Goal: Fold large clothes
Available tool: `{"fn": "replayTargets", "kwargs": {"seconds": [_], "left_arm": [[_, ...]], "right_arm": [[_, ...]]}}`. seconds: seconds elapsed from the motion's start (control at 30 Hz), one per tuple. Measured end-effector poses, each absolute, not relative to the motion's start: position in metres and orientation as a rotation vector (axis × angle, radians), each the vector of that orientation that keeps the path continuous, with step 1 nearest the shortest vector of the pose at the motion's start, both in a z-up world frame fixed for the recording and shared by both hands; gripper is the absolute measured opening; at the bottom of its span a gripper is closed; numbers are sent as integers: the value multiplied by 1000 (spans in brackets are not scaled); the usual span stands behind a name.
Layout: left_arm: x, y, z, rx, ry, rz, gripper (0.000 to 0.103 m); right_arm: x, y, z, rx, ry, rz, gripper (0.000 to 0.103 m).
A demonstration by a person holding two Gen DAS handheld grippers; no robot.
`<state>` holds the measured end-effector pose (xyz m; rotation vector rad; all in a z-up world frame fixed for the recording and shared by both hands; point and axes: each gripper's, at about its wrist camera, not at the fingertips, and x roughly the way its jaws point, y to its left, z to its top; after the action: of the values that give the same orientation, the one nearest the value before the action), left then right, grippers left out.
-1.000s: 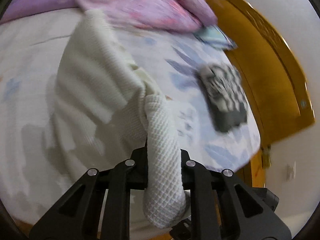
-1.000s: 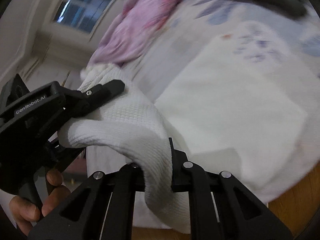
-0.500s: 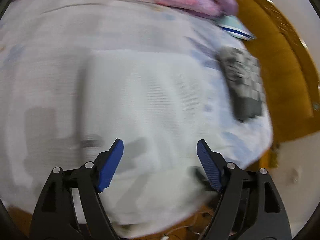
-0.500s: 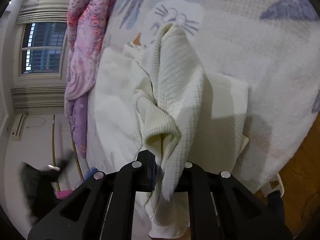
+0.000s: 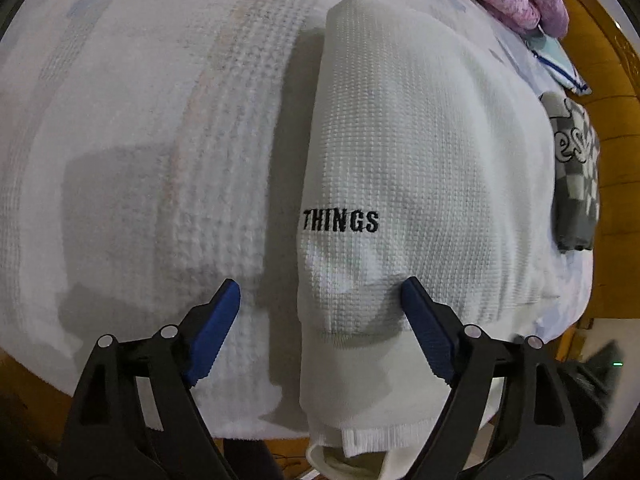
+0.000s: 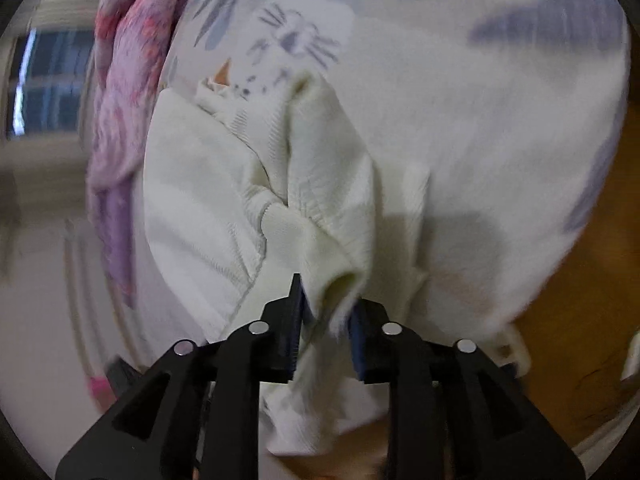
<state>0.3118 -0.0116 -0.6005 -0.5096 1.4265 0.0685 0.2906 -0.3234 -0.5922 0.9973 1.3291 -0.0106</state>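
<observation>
My left gripper [image 5: 320, 304] hovers, jaws apart, over the sweater [image 5: 420, 152]; right gripper [image 6: 326, 316] jaws pinch its bunched edge, ready to fold.

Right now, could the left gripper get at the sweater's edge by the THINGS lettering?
Probably yes. The left gripper is open, its fingers straddling the white knit sweater edge below the lettering, with nothing between them and the fabric.
</observation>
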Motion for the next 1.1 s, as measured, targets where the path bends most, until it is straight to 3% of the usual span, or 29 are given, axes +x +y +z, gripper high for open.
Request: {"fn": "replayTargets", "kwargs": {"seconds": [0.23,0.37,0.43,0.47,0.5,0.6,0.73,0.9,1.1], "left_arm": [[305,-6,-601,-563,1415,49,82],[300,-11,-598,-586,1416,22,82],[293,-8,-594,-588,1405,4,82],[289,-8,-595,-598,1402,-6,82],[286,-6,-596,-629,1403,-23,83],[275,-5,-605,-698,1434,-58,83],[273,-13,-617,-737,1443,-96,83],[273,-15,-639,-798,1460,-114,97],[276,-20,-644,-781,1444,-121,98]], "right_arm": [[322,-299,-528,578,1246,76,24],[355,-262,-543,500,1272,222,24],[370,-253,-575,448,1365,197,19],[374,-252,-586,414,1402,174,5],[374,-256,-601,403,1425,152,0],[365,-283,-624,575,1431,136,0],[361,-277,-621,506,1414,142,0],[361,-278,-626,529,1393,118,0],[359,-282,-625,526,1375,130,0]]}}
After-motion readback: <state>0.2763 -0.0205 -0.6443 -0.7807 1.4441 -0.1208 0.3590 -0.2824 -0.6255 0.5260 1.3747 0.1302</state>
